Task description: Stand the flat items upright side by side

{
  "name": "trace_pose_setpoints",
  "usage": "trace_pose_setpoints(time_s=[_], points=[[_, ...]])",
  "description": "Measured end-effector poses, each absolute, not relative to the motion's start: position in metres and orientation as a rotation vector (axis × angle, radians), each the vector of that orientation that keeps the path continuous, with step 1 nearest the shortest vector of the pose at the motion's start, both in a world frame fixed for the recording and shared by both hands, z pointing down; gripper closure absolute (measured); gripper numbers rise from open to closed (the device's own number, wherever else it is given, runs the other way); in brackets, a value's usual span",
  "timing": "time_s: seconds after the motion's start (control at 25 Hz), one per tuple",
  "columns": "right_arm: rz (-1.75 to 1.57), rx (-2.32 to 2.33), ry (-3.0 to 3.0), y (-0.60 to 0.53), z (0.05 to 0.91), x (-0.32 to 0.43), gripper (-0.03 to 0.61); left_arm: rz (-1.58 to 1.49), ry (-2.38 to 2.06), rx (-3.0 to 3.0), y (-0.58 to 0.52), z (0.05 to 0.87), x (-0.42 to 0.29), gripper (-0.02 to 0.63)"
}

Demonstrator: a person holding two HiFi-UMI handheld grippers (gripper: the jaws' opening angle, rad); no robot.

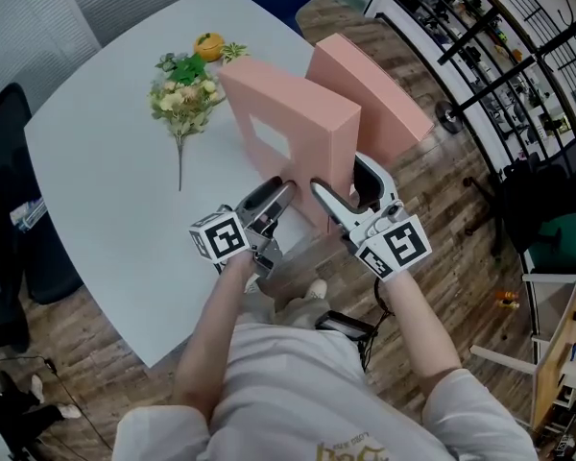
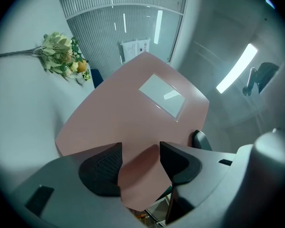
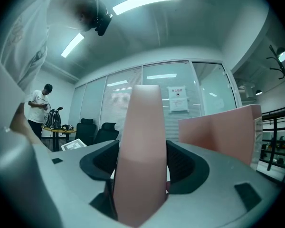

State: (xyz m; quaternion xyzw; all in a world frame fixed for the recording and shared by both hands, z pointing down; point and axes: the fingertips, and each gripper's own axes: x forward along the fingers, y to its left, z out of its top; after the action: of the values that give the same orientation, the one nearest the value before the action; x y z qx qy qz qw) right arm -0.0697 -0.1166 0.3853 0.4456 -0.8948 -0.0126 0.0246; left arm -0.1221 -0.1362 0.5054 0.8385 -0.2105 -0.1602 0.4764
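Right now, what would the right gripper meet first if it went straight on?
The near pink box, whose narrow edge sits between the jaws of the right gripper; the second pink box stands off to the side.

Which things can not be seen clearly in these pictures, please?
Near box bottom edge: head view, hidden behind left claw and right claw; contact with the table unclear.
Far box lower part: head view, covered by near box.
Paper sign print: right gripper view, too small.
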Motion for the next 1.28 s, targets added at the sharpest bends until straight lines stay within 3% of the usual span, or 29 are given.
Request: trace_pose_setpoints(time_s=[1.28], points=[[0.102,1.395,-2.578,-0.095,0.466,-0.043,0.258,-0.27,-0.487,1.999,-0.123,0.547,-0.107,0.374]])
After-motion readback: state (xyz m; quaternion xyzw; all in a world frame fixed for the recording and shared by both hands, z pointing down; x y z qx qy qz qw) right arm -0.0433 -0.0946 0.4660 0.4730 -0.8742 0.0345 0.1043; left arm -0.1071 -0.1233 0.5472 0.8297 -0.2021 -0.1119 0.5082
